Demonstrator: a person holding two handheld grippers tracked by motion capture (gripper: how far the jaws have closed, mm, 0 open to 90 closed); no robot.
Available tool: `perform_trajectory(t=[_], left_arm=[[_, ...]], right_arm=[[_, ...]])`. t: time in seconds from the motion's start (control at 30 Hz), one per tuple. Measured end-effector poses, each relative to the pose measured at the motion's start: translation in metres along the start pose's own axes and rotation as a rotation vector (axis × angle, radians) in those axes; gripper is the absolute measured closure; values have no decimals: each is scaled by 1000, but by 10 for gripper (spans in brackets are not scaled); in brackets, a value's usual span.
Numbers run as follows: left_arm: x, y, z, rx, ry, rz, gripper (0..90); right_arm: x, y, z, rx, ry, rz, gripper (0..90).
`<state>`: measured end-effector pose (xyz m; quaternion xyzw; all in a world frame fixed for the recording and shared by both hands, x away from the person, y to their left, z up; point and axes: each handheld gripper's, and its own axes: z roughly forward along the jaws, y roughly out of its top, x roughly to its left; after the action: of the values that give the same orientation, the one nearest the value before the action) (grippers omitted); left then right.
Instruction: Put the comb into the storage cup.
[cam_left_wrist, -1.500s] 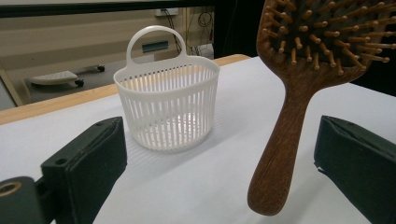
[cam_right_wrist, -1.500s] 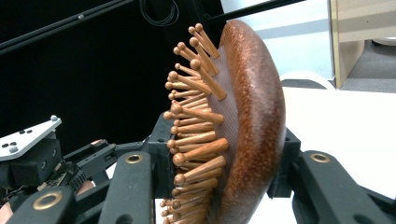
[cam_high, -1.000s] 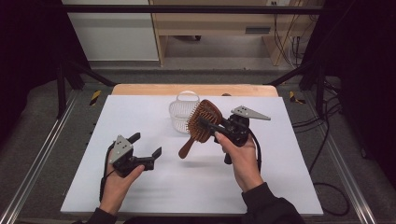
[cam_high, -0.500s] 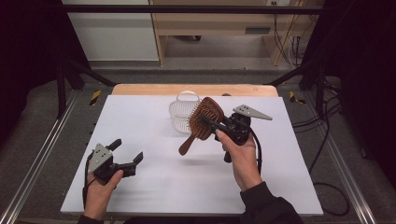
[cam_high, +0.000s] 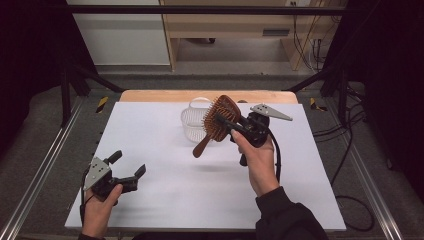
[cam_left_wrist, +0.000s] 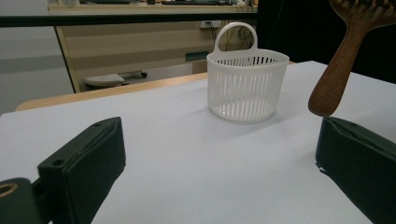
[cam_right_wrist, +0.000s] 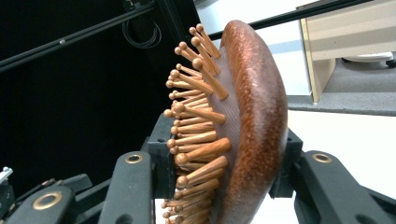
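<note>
A brown wooden hairbrush (cam_high: 218, 122) hangs in the air over the middle of the table, handle pointing down and to the left. My right gripper (cam_high: 226, 121) is shut on its head; the right gripper view has the jaws pressed on the bristle side and the back of the hairbrush (cam_right_wrist: 238, 126). A white slotted basket (cam_high: 193, 122) with a loop handle stands just behind it, also seen as the basket (cam_left_wrist: 246, 81). My left gripper (cam_high: 129, 168) stands open and empty near the table's front left; the hairbrush handle (cam_left_wrist: 338, 74) hangs ahead of it.
The white table top (cam_high: 150, 125) has a wooden strip (cam_high: 150, 95) along its far edge. Metal rails (cam_high: 35, 170) flank the table. A cabinet and cables (cam_high: 310, 45) stand on the floor beyond.
My left gripper has drawn back toward the front left corner of the table, away from the brush. The right gripper has kept the hairbrush almost still.
</note>
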<state>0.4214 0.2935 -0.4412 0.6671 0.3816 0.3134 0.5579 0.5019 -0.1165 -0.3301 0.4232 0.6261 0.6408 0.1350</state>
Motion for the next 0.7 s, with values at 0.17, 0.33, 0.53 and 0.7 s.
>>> perform_trajectory(t=[0.17,0.33,0.53,0.7], left_arm=[[3,0,0,-2,4,-4,18],[5,-1,0,3,10,-8,18],[7,-3,1,8,12,-15,19],[7,-3,2,7,12,-15,18]], right_arm=[[0,4,2,-1,-2,2,548],[-1,8,3,-3,-4,2,548],[0,15,3,-9,-9,-5,547],[0,22,3,-23,-7,6,547]])
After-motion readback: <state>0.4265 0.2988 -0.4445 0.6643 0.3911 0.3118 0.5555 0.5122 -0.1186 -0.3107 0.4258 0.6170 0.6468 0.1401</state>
